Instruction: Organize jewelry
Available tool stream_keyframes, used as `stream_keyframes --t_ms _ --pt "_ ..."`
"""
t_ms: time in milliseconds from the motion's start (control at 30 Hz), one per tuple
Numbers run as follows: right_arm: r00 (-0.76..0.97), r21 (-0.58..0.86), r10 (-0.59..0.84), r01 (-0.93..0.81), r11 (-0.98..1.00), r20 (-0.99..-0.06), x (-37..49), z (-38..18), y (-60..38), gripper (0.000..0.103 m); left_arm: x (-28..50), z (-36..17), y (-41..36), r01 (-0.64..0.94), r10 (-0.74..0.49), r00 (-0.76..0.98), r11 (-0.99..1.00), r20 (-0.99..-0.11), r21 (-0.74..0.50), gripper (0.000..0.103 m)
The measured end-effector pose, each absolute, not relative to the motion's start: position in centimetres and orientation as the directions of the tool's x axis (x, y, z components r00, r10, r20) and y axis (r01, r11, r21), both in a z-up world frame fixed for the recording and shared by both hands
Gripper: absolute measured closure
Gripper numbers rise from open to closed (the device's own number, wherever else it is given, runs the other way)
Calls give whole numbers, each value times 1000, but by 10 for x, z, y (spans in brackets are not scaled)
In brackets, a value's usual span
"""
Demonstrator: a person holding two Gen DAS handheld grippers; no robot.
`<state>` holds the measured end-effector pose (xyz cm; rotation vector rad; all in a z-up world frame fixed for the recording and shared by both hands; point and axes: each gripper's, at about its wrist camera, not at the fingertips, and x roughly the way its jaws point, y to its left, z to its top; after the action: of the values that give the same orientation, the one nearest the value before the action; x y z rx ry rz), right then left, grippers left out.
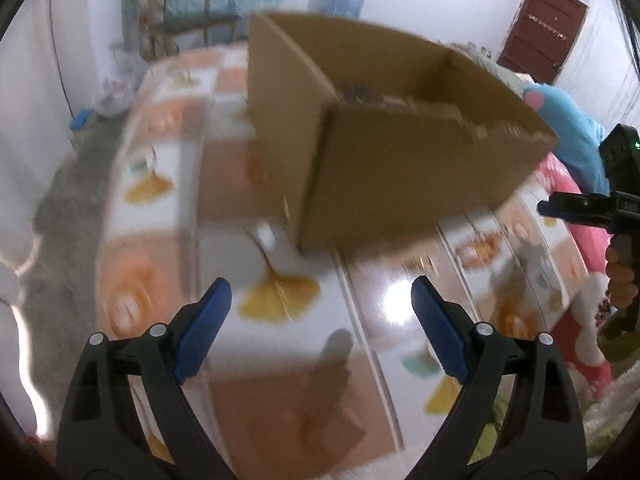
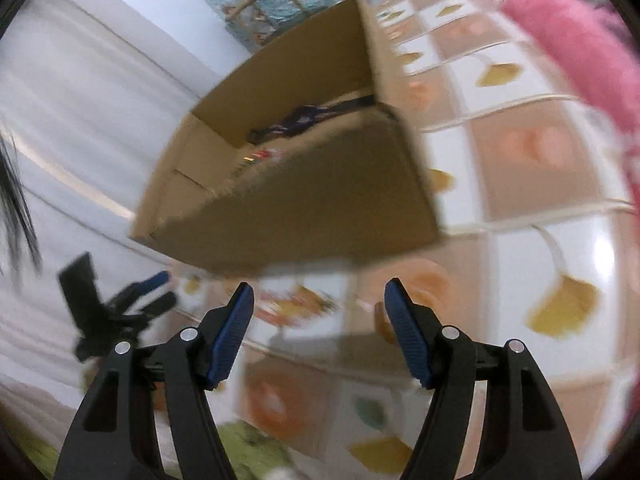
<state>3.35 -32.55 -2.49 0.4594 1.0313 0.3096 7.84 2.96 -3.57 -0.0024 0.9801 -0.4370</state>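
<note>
The cardboard box (image 1: 384, 136) sits on the tiled worktop (image 1: 280, 344), at 12 o'clock from both grippers, with dark jewelry (image 2: 308, 120) inside (blurry). The left gripper (image 1: 320, 320) and right gripper (image 2: 318, 332) have open, empty jaws. Next, one likely reaches in.

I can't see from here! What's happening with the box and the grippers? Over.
Left gripper open, empty. Right gripper open, empty. Cardboard box open-topped on the patterned cloth, ahead of both; dark items inside, blurred. Nothing in the way.

Open brown cardboard box (image 1: 400, 168) on patterned cloth, dark items (image 2: 304, 122) inside
</note>
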Motion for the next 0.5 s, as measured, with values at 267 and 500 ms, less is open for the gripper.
stream_keyframes --t_ms 267,500 --pt "497 230 199 1 973 -845 -14 -37 -320 31 67 -59 0 350 -204 470 936 -859 -31 12" --pt "532 108 102 -21 994 -840 -18 -54 -299 19 60 -62 -5 333 -178 510 943 -841 3 7"
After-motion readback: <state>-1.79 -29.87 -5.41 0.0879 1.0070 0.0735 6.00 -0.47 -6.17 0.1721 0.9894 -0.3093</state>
